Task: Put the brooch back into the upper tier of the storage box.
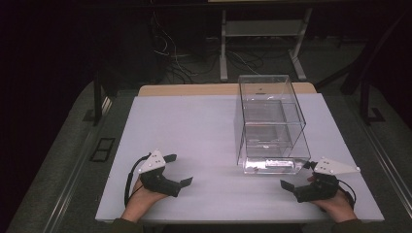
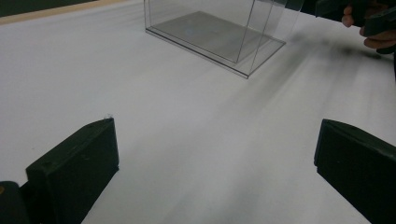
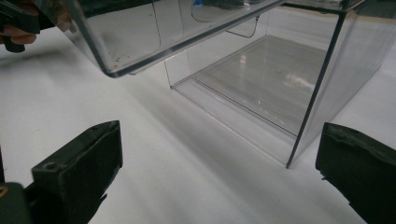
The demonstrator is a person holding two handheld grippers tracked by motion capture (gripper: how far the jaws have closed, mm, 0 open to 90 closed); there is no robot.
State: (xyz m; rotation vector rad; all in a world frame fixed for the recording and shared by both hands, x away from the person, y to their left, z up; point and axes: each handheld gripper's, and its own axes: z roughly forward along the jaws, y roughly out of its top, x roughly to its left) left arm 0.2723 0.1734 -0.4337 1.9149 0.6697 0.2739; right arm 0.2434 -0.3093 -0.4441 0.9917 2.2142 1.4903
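A clear plastic box (image 1: 272, 121) with inner shelves stands upright on the white table top (image 1: 194, 126), right of the middle. My left gripper (image 1: 180, 170) rests at the near left, jaws wide apart with nothing between them; in the left gripper view (image 2: 215, 154) it faces the box (image 2: 210, 32) across bare surface. My right gripper (image 1: 296, 174) sits at the near right, just off the box's front corner, also open and holding nothing. In the right gripper view (image 3: 219, 154) the box (image 3: 261, 70) is close ahead, and a clear panel (image 3: 140, 37) juts out above.
The white top ends in a near edge (image 1: 218, 221) by the person's wrists. A wooden strip (image 1: 194, 90) shows at its back. Beyond it a metal frame (image 1: 262, 43) and loose cables (image 1: 170, 53) lie on the dark floor.
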